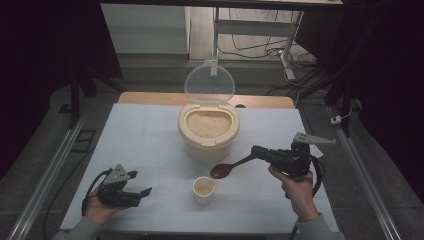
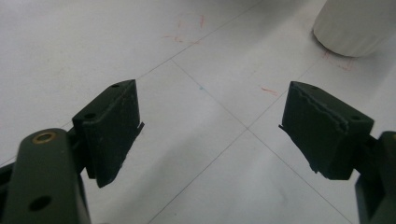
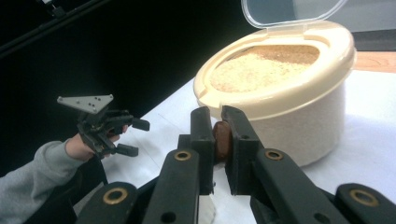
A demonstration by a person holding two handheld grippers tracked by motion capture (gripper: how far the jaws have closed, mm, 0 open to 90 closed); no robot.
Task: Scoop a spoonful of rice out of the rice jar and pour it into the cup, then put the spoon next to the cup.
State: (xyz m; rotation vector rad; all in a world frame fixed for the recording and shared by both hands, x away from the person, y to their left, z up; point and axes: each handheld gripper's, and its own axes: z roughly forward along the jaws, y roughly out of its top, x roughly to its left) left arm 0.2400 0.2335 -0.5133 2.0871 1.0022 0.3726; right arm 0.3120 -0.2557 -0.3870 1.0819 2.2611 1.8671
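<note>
High view: cream container (image 1: 208, 131), its clear lid (image 1: 209, 83) raised, holds pale grain. Just in front of it stands a small white cup (image 1: 204, 190). The right gripper (image 1: 256, 151) clamps a brown spoon (image 1: 227, 169), whose bowl hangs between container and cup. The left gripper (image 1: 139, 183) rests well left of the cup, jaws apart.

Left gripper view: jaws spread wide over the white table (image 2: 93, 42); cup (image 2: 356, 25) beyond.

Right gripper view: jaws pinch the spoon handle (image 3: 222, 139) before the container (image 3: 299, 112); left gripper (image 3: 137, 136) beyond.

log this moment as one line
left gripper open, idle | right gripper shut on spoon | spoon above cup | tub lid open
</note>
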